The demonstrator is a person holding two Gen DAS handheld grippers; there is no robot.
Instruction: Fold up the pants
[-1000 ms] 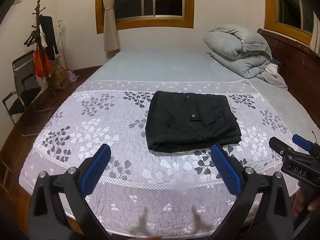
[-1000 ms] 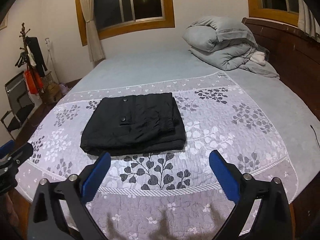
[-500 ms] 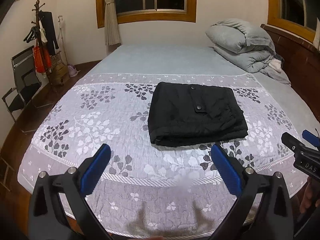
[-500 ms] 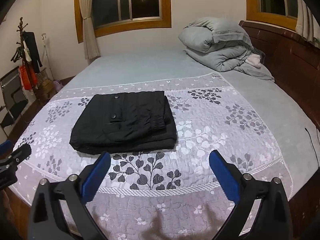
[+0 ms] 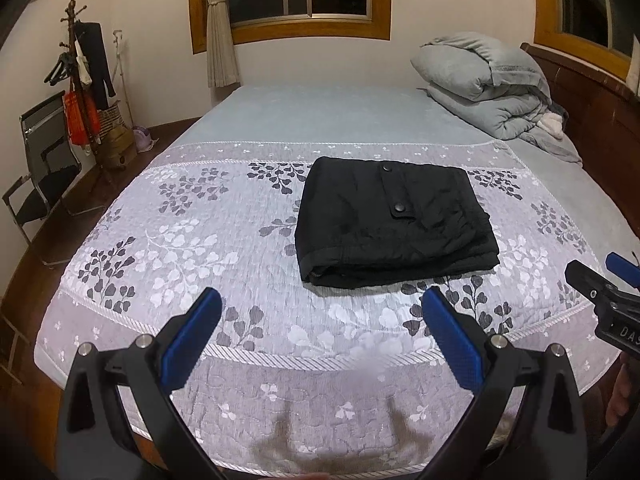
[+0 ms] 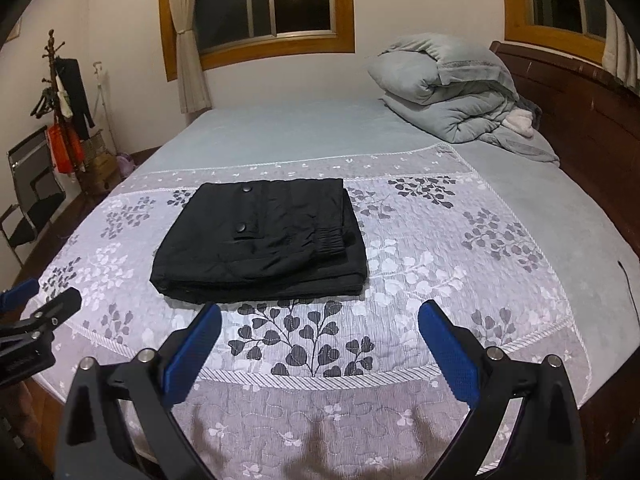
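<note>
Folding is looking finished, the black pants (image 5: 394,222) lying as a compact rectangle on the floral bedspread (image 5: 200,240) while left gripper (image 5: 322,338) and right gripper (image 6: 320,344) are hovering spread and empty near its front edge.

The black fabric pants (image 5: 394,222) (image 6: 262,238), folded into a compact rectangular stack of several layers with two dark snap buttons on the top face and an elasticated cuff at the right edge, lie flat on the leaf-patterned quilt.
</note>
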